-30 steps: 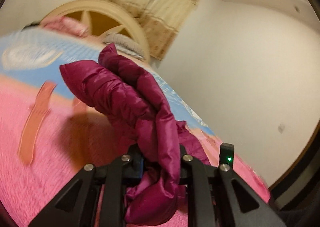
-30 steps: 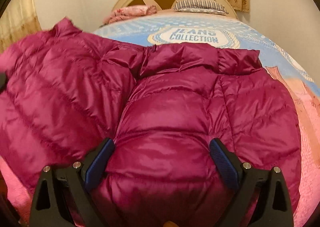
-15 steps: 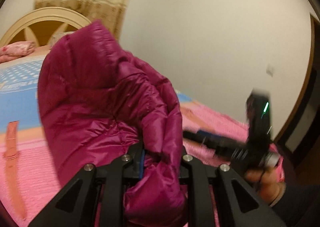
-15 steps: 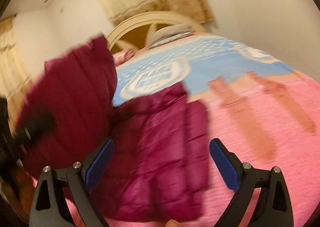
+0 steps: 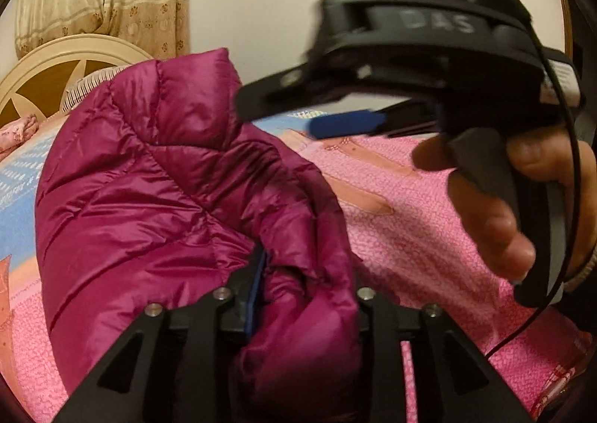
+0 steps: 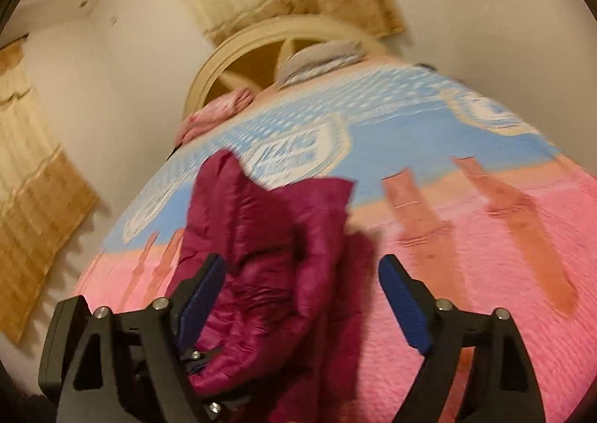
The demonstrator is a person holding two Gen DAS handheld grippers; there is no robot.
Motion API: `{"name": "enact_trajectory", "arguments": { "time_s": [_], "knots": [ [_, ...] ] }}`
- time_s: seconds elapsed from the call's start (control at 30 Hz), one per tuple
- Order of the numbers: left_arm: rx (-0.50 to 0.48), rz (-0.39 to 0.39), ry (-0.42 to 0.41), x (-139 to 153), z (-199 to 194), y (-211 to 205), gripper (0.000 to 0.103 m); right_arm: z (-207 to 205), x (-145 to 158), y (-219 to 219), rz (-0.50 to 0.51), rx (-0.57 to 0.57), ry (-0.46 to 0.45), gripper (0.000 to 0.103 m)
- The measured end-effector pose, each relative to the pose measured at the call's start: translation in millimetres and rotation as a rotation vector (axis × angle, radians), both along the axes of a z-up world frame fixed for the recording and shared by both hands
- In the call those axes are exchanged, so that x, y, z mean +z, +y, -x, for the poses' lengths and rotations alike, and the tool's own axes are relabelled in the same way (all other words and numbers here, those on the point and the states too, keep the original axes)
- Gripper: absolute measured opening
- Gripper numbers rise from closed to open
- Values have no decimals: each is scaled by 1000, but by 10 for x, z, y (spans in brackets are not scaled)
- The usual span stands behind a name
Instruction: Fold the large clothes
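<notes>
Clamped hard on a thick bunch of jacket [image 5: 156, 199]: left gripper [image 5: 302, 307], jaws nearly meeting, fabric bulging out above and below. Spread wide with nothing between the pads: right gripper [image 6: 298, 311], seen from the left wrist as a blurred black body with "DAS" faintly legible on its top and a green light lit, held by a bare hand [image 5: 522, 199] close ahead.

Magenta, quilted, puffy and slick-looking; lifted clear of the bed [image 5: 429, 236] in a loose hump, hanging from the left grip over the pink end of the cover, toward the foot edge. From the right wrist, draped just in front of the open pads, lower end touching or near the cover; contact hard to judge through the blur.

Likely mid-fold: one side gathered and carried, second hold not yet taken. Next, probably: right pads onto a free edge or corner, shut firmly on a good thickness of padding since thin shell may slip, then both ends laid flat and even on the pink stretch.

Readable on the blue part of the cover toward the headboard [image 6: 261, 46]: an oval badge [image 6: 298, 150], "JEANS" with a smeared second line below. Striped pillow [image 6: 324, 57] and pink bundle [image 6: 216, 113] at the head edge.
</notes>
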State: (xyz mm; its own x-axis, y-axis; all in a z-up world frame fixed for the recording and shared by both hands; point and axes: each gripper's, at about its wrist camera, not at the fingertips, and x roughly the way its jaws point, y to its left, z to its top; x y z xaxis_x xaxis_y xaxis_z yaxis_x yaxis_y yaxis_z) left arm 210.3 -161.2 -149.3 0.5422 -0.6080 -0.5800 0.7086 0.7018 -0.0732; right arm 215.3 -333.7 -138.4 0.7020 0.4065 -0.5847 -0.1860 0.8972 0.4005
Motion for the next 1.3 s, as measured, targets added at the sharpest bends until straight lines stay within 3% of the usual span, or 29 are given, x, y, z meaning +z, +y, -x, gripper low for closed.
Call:
{"name": "enact_trajectory", "arguments": {
  "time_s": [0.1, 0.17, 0.3, 0.37, 0.4, 0.5, 0.6, 0.67, 0.8, 0.9, 0.97, 1.03, 1.13, 1.23, 1.3],
  "knots": [
    [-2, -20, -34, 34, 94, -43, 62, -86, -72, 180, 29, 70, 41, 75],
    [5, -33, -53, 55, 198, -36, 74, -146, -171, 284, 117, 50, 96, 56],
    [30, -31, -70, 142, 384, 119, 81, -225, -389, 216, 123, 18, 178, 55],
    [58, -7, -119, 207, 512, 330, 100, -222, -444, 204, 133, 15, 193, 55],
    [93, 1, -153, 242, 551, 456, 103, -206, -466, 192, 143, 8, 194, 55],
    [199, 7, -185, 289, 396, 741, 103, -156, -512, 144, 147, -3, 199, 55],
    [329, -16, -135, 215, -43, 939, 103, -128, -498, 133, 143, -27, 197, 55],
    [358, -18, -86, 64, -224, 963, 103, -95, -388, 217, 189, -63, 168, 55],
    [326, 0, -19, -144, -301, 730, 103, 88, 44, 380, 254, -167, 64, 56],
    [323, -27, -53, -159, -235, 555, 103, 180, 429, 503, 160, -200, -41, 56],
    [319, -25, -52, -165, -231, 568, 103, 127, 511, 583, -6, -160, -69, 56],
    [323, -16, -33, -148, -232, 674, 103, -7, 404, 611, -114, -145, -75, 56],
    [367, 8, -2, -87, -302, 936, 103, -246, 43, 552, -164, -191, -24, 56],
    [429, 25, -35, 73, -343, 1104, 103, -345, -307, 421, -141, -271, 35, 56],
    [480, 16, -67, 190, -434, 1125, 103, -326, -368, 442, -61, -283, 24, 56]
  ]
}}
